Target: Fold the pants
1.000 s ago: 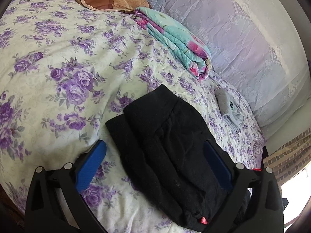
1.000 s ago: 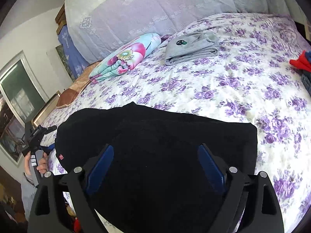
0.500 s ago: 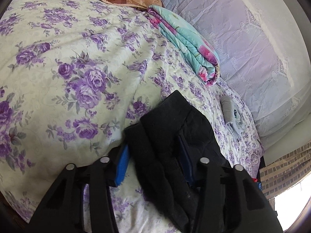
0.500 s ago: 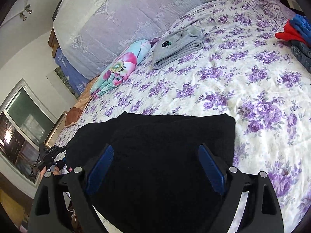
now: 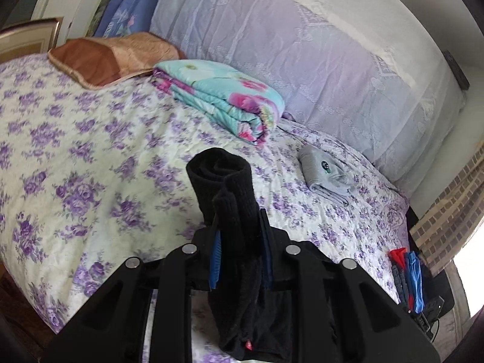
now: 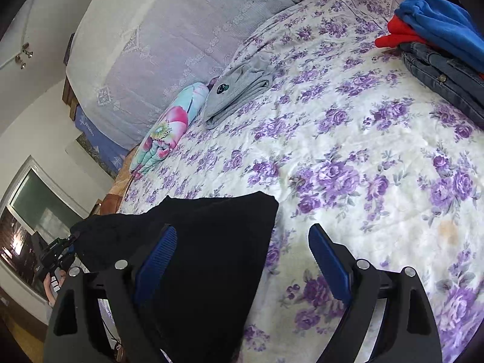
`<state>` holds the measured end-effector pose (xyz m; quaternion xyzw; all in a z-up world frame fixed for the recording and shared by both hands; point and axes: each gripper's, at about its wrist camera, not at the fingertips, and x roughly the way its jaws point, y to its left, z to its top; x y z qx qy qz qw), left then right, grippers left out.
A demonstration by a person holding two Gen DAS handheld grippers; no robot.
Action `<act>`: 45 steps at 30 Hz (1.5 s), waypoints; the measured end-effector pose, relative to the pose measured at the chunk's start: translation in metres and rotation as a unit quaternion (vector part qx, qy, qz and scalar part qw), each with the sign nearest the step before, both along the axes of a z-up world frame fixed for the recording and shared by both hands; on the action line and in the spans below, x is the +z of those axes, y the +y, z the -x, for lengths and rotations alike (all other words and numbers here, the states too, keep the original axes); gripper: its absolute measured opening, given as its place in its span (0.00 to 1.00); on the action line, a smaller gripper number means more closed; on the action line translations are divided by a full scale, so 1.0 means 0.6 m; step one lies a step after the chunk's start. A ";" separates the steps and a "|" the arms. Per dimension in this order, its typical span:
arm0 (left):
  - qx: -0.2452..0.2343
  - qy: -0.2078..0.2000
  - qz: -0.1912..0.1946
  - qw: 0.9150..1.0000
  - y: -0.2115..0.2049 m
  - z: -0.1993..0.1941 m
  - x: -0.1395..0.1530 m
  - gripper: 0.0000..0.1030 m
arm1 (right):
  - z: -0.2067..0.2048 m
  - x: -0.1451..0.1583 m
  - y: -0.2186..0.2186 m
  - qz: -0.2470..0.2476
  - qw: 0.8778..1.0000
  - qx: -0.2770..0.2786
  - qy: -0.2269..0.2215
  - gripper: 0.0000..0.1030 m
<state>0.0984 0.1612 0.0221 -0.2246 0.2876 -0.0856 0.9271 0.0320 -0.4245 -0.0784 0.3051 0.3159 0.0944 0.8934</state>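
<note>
While the left wrist view looks along the left tongs (image 5: pixel 240 252), it alone shows their blue pads clamped on a bunched fold of the black pants (image 5: pixel 230 199); the jaws have just been closing, and the cloth sticks up past the pads and hangs down below them, clear of the bedspread (image 5: pixel 90 157). From the right wrist view the same pants (image 6: pixel 211 242) spread as a flat dark sheet over the near edge of the bed, with one corner lying between the right tongs (image 6: pixel 242 260), whose pads stand wide apart, the left pad over the cloth and the right pad over bare flowered spread. Only that view shows the left tongs from outside, small and dark at the far left edge, with a hand (image 6: pixel 51 284) under them. Both views show the folded floral quilt (image 5: pixel 224 96) and the folded grey garment (image 5: pixel 326 175) near the lavender headboard cover (image 5: pixel 302 60). A pile of blue, red and denim clothes (image 6: pixel 438 39) is cut off at the right edge. Whether the right tongs' left pad touches the pants cannot be told
</note>
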 end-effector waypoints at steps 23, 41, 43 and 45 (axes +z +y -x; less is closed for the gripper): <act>-0.304 -0.110 -0.346 0.881 -0.698 0.139 -0.136 0.18 | 0.120 0.011 -0.174 -0.102 0.987 -0.092 -0.086 0.88; -0.344 -0.119 -0.366 0.856 -0.713 0.196 -0.177 0.50 | 0.098 -0.003 -0.131 -0.082 0.993 -0.064 -0.059 0.88; -0.339 -0.112 -0.360 0.862 -0.706 0.192 -0.175 0.49 | 0.097 -0.003 -0.127 -0.079 0.993 -0.063 -0.057 0.88; -0.331 -0.104 -0.351 0.870 -0.698 0.186 -0.174 0.49 | 0.096 -0.003 -0.124 -0.077 0.994 -0.062 -0.056 0.88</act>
